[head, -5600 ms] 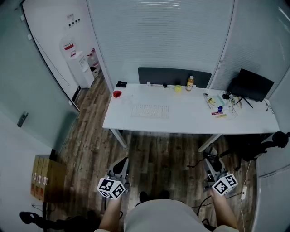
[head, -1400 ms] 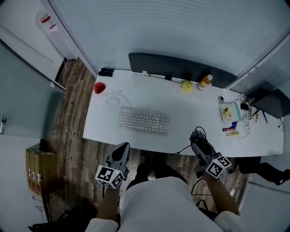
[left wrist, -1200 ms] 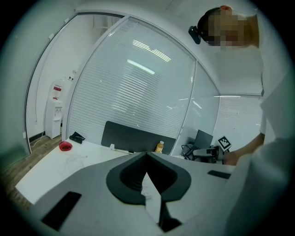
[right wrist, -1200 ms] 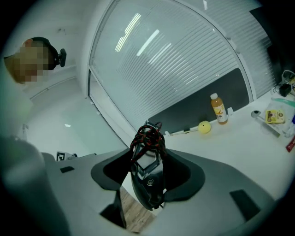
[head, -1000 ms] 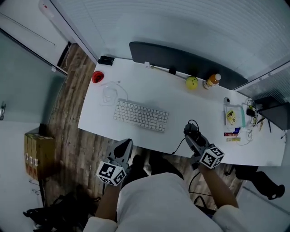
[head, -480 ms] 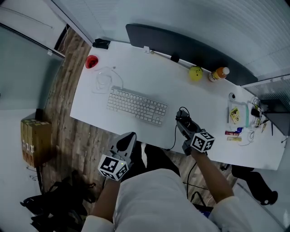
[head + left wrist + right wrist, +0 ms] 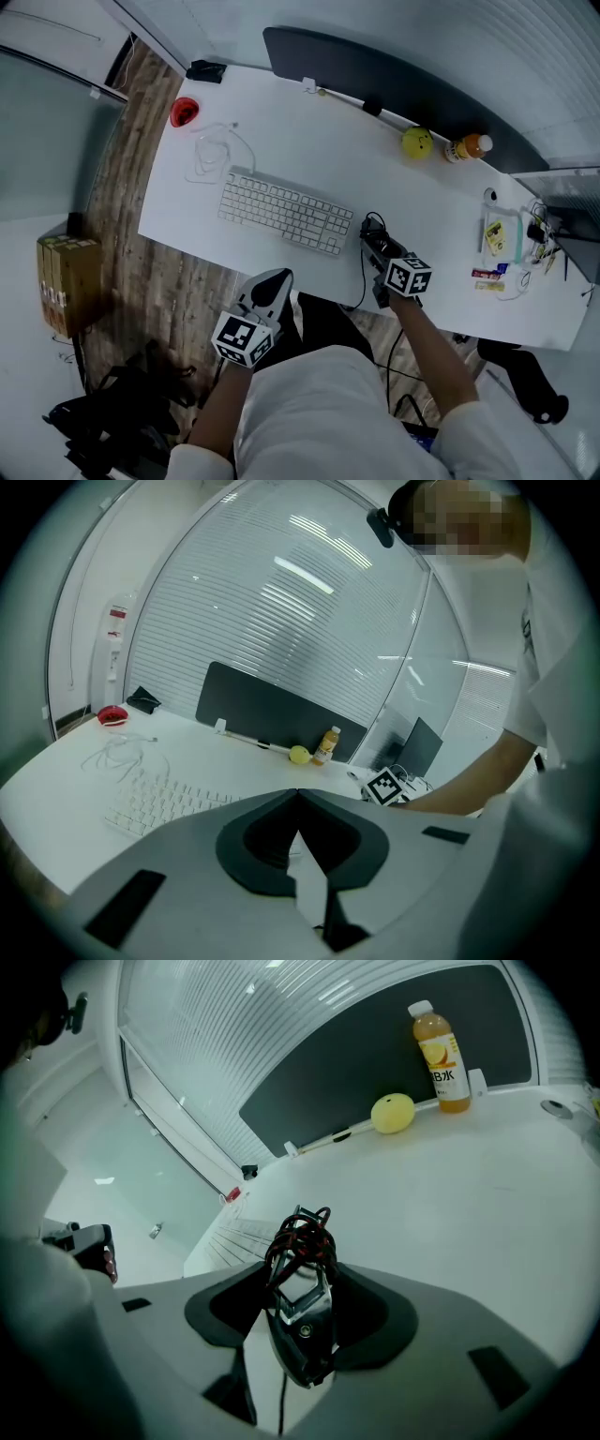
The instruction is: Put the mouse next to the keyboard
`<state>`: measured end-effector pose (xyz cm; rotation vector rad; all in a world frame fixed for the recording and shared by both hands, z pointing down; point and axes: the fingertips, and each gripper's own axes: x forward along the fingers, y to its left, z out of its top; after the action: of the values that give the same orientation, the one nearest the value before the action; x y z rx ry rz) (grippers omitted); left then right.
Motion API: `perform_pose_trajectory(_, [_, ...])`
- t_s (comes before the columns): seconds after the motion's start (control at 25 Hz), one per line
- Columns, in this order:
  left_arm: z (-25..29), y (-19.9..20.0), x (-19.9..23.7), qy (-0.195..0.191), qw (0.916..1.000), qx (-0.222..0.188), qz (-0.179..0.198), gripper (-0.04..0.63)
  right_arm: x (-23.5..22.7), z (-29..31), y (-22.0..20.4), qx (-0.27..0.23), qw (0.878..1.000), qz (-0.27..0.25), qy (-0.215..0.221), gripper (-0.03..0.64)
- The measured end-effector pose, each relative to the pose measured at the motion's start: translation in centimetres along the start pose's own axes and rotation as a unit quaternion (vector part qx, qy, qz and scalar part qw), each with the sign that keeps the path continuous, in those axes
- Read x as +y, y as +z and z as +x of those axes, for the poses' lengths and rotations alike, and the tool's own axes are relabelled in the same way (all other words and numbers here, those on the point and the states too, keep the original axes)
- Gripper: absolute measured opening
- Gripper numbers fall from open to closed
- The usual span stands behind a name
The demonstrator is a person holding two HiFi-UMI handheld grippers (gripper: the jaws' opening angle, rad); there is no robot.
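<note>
Holding the mouse (image 7: 302, 1324) clamped in the right gripper (image 7: 377, 247) just past the keyboard's (image 7: 286, 213) right end over the desk (image 7: 309, 141), left gripper (image 7: 298, 797) pinched shut on nothing, apparently mid-placement and calling next for lowering flat, then releasing.

the desk (image 7: 309, 150) is viewed steeply from overhead, and low along the left gripper (image 7: 298, 794) and right gripper (image 7: 302, 1283), the bottle (image 7: 466, 148) shared ahead.

My white bench (image 7: 309, 141) carries a pale keyboard (image 7: 286, 214) near its front edge. A loose white cable (image 7: 211, 155) and a red thing (image 7: 184, 111) lie at its left end. A yellow ball (image 7: 417, 142) sits beside an orange bottle (image 7: 466, 148) at the back, and small clutter (image 7: 497, 239) lies at the right end.
</note>
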<state>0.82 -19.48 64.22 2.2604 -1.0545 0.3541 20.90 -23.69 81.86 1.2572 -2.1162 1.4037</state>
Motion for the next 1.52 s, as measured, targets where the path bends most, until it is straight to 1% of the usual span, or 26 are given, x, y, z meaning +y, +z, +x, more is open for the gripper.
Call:
perform_pose_trajectory(0.16, [0.4, -0.6, 0.4, -0.003, 0.9999, 0.008, -0.006, 0.017, -0.1, 1.3, -0.9, 0.013, 1.000, -0.004, -0.005, 0.236])
perform_pose_trajectory(0.36, [0.8, -0.8, 0.9, -0.005, 0.9999, 0.011, -0.010, 0.017, 0.1, 2.3, -0.5, 0.004, 1.000, -0.005, 0.003, 0.236])
perform_pose_trajectory(0.64, [0.7, -0.9, 1.2, -0.004, 0.9998, 0.013, -0.013, 0.017, -1.4, 2.3, 0.3, 0.003, 1.000, -0.003, -0.012, 0.282])
perform_pose_trajectory(1.04, [0.9, -0.5, 0.9, 0.000, 0.9999, 0.011, -0.006, 0.017, -2.5, 1.4, 1.3, -0.003, 0.999, -0.022, -0.032, 0.314])
perform_pose_trajectory(1.28, [0.8, -0.4, 0.1, 0.006, 1.0000, 0.006, -0.002, 0.017, -2.6, 0.7, 2.5, -0.018, 0.999, -0.023, -0.024, 0.316])
perform_pose_trajectory(1.52, [0.5, -1.2, -0.3, 0.018, 0.9998, 0.006, -0.005, 0.017, -2.5, 0.7, 2.7, -0.018, 0.999, -0.040, -0.014, 0.316])
